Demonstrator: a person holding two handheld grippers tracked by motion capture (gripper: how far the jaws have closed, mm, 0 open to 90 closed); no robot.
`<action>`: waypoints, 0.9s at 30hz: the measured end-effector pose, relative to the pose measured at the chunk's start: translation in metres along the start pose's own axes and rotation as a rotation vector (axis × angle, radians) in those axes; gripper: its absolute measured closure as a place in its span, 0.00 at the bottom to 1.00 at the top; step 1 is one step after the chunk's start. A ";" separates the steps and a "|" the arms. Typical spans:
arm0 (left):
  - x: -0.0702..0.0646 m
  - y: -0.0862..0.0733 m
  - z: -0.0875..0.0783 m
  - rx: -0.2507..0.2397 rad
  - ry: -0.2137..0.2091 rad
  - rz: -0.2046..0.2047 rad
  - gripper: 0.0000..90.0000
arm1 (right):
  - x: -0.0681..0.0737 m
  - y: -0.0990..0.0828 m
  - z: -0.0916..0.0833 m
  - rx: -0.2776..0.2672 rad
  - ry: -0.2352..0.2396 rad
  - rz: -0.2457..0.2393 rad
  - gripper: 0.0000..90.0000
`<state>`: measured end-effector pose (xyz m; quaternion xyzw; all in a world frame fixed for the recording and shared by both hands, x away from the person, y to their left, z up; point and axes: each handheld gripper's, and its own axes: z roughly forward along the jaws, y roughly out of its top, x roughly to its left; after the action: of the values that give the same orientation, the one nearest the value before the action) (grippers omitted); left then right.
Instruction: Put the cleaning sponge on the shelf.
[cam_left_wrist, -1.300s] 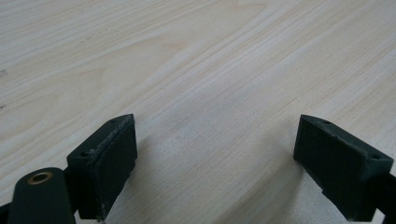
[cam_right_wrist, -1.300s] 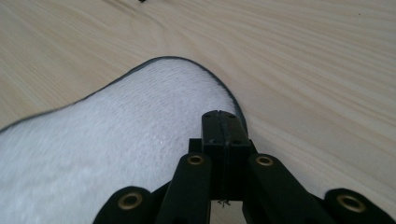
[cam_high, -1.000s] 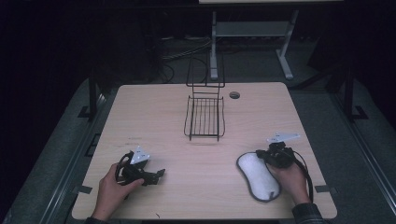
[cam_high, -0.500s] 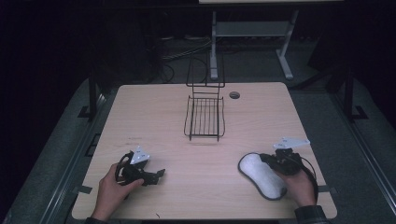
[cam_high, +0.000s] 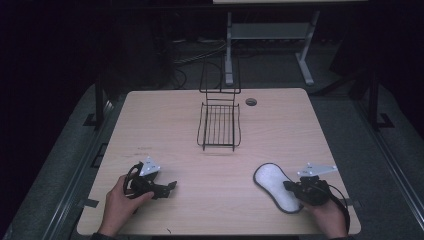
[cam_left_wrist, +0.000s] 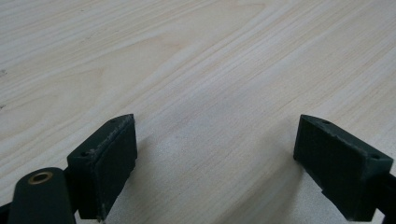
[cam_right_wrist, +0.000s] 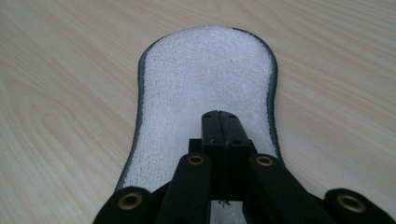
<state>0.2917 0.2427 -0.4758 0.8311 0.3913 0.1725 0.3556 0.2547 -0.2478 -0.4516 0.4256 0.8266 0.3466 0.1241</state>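
My right gripper sits pinched tight over the white pad — seemingly nothing between its jaws.
Left gripper gapes wide, empty; next, probably lift the pad toward the wire rack.

A wire rack stands mid-tabletop, blocking the centre far lane; bare wood lies open either side and between both grippers.

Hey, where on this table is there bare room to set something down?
Bare wood lies left and right of the wire basket, and in the near middle between the left tool and the white pad. The near right is crowded: the right tool sits over that pad.
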 end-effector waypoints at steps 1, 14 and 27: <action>0.000 0.000 0.000 0.000 0.000 0.000 0.14 | 0.001 0.002 0.002 0.003 0.005 -0.007 1.00; 0.000 0.000 0.000 0.000 0.000 0.000 0.14 | 0.005 0.039 0.037 0.012 0.053 -0.092 1.00; 0.000 0.000 0.000 0.001 0.000 0.000 0.14 | 0.002 0.052 0.033 -0.063 0.036 -0.041 0.58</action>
<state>0.2917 0.2427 -0.4758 0.8312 0.3914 0.1724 0.3553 0.3020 -0.2104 -0.4400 0.3979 0.8260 0.3775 0.1297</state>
